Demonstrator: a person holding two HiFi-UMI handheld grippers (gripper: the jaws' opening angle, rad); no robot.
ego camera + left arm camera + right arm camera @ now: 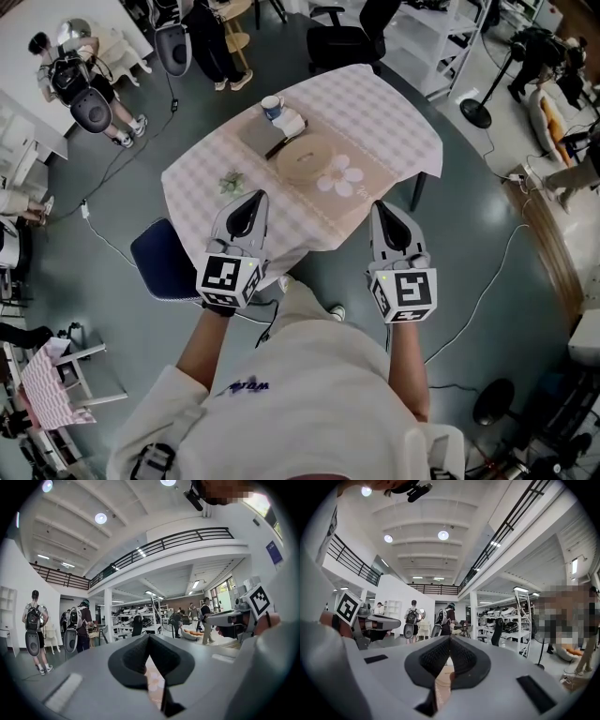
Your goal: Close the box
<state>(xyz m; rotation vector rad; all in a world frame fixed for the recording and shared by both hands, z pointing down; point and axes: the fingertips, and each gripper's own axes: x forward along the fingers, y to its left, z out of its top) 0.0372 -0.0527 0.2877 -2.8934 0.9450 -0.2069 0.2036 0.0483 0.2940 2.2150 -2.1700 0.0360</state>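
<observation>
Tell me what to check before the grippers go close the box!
1. Left gripper empty: ok, its jaws are together on nothing.
2. Right gripper empty: ok, its jaws are together on nothing.
3. Grippers at the work: not ok, both hang by the near edge of the table, short of the things on it.
4. Which thing is the box, and is it open: cannot tell. A round tan thing and a grey flat thing lie mid-table.
5. Room around them: not ok, a cup stands close behind the grey flat thing.
</observation>
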